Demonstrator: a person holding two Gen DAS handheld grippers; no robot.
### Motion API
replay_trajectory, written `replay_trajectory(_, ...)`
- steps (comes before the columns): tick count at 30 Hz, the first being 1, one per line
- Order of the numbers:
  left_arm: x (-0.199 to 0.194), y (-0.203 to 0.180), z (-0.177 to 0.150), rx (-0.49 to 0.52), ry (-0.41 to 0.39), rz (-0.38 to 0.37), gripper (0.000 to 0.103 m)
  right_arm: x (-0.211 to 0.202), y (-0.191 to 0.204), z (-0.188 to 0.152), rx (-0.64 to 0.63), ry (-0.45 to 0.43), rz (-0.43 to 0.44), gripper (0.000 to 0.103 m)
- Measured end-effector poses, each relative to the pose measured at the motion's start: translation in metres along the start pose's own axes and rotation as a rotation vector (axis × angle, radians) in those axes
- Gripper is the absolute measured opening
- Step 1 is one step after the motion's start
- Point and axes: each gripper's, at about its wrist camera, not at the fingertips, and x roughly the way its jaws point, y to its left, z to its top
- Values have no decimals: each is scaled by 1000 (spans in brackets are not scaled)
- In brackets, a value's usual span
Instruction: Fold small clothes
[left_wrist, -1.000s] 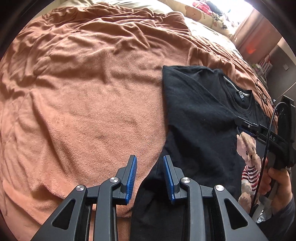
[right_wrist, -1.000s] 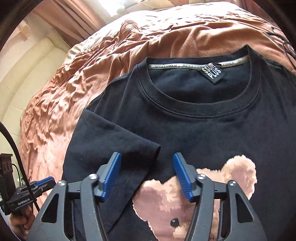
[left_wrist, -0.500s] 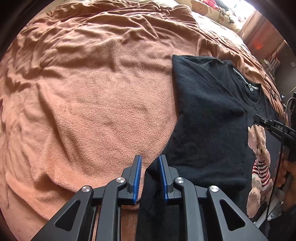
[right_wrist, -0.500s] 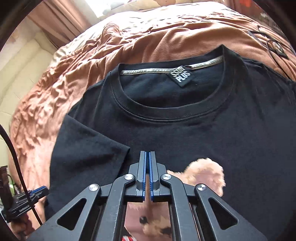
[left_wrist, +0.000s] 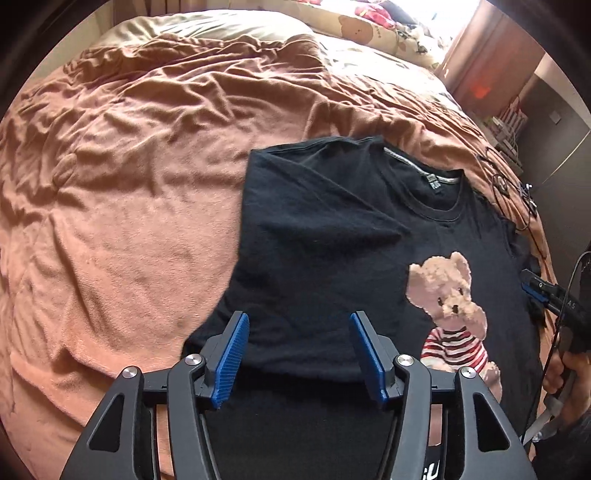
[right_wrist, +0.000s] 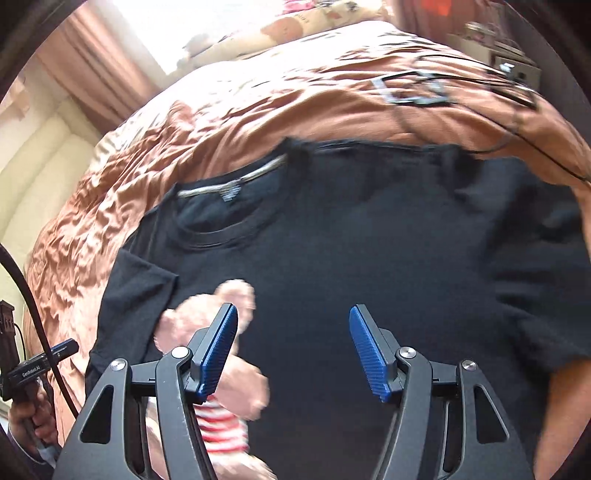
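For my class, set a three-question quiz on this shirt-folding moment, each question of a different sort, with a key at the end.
1. True or false: the left gripper is clamped on the black T-shirt.
2. Multiple choice: the T-shirt's left side is A) folded over onto the body, B) spread flat on the blanket, C) hanging off the bed.
3. Fill in: the bear print wears a top striped red and ____.

Key
1. False. Its jaws are wide open above the cloth; the right gripper is open too.
2. A. The sleeve lies folded inward, giving a straight edge against the brown blanket.
3. White.
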Motion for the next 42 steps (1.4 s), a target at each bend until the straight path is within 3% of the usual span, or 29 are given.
replay_trajectory(17,7,-97,1,54,-12,-74,68,-116,-128,-40,254,-63,-58,61)
replay_trajectory(26,16,-119,-6,64,-2,-93,68,-121,-180,-60,465,-61,-16,61)
replay_trajectory(31,21,-121,-8,69,8,-85,68,-112,-194,-58,518,-69,-8,61)
replay_trajectory(37,8,-104,-11,69,-2,-59,68,-103,-212,-49,621,-113,-48,33)
replay_trajectory(39,3,-95,-11,59,-9,-48,68,-106,-213,-43,616,-126,-70,15)
replay_trajectory(42,-2,-83,-11,48,-15,-36,68,-112,-201,-33,554,-138,-87,3)
